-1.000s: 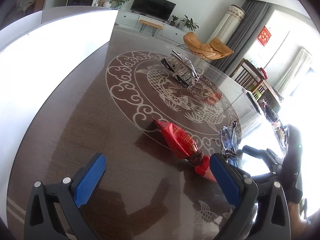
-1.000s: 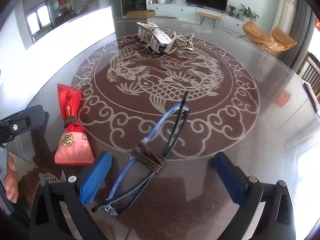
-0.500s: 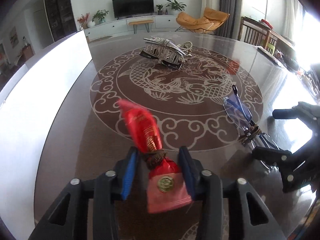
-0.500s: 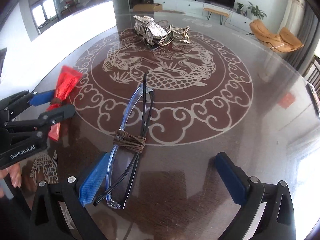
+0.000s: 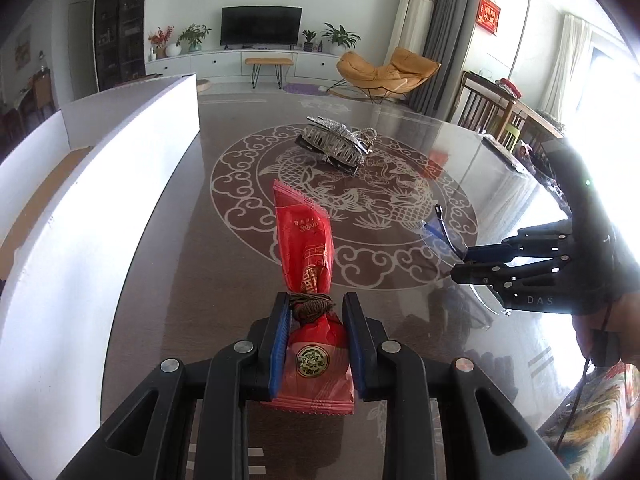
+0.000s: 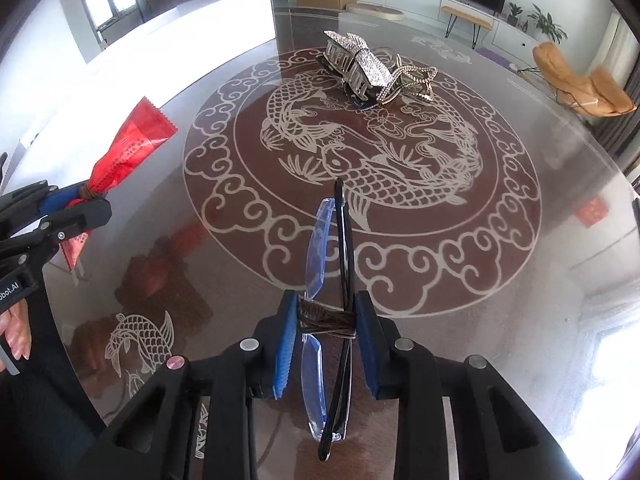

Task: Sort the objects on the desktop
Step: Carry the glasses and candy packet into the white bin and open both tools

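Pickup step. Left gripper [image 5: 314, 336] clamped on red packet [image 5: 308, 264], clear of worktop [image 6: 500, 300]. Right gripper [image 6: 326, 344] closing on folded glasses [image 6: 334, 280]. Next: carry both to white box [image 5: 100, 208], likely.

1. A home living room: a television [image 5: 261, 26] stands on a long white cabinet [image 5: 240, 62] against the far wall.
2. Right of the television, potted plants [image 5: 338, 36] and an orange lounge chair [image 5: 384, 74].
3. Nearer than the television, a glossy dining table [image 5: 192, 240] with fish patterning.
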The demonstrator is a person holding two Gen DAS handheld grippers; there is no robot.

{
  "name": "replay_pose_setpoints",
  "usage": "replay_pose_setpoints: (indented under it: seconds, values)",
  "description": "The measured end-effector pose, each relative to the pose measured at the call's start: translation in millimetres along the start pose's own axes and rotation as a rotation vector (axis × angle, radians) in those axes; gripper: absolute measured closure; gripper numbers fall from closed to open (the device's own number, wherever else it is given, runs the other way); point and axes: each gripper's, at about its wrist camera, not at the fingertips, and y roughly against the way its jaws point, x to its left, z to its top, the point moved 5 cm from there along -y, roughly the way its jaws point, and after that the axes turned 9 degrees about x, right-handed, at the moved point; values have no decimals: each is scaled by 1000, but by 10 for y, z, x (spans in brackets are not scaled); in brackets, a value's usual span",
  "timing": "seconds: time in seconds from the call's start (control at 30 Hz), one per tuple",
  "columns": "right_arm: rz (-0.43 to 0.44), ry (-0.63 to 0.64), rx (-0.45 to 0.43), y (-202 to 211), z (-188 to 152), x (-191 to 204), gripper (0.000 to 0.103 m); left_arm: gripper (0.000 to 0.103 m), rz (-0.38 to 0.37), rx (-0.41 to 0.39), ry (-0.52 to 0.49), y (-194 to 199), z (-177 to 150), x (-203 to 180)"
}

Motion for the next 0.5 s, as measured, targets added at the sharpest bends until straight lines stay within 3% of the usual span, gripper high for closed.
replay_pose_setpoints:
  seconds: [0.13,0.23,0.37,0.5]
  values:
    - [65,-43,-76,366,196,-4,74,77,-19,-70,70,388,95,232]
    - [87,-13,-137,637,575,205,74,77,-2,-130,122,736,208,544]
    - [148,63,-209,937,1190,784,74,77,83,-174,206,1124,290,1190]
    - [249,159,-263,1083,1746,1679,74,77,168,-162,335,1306,230,1974]
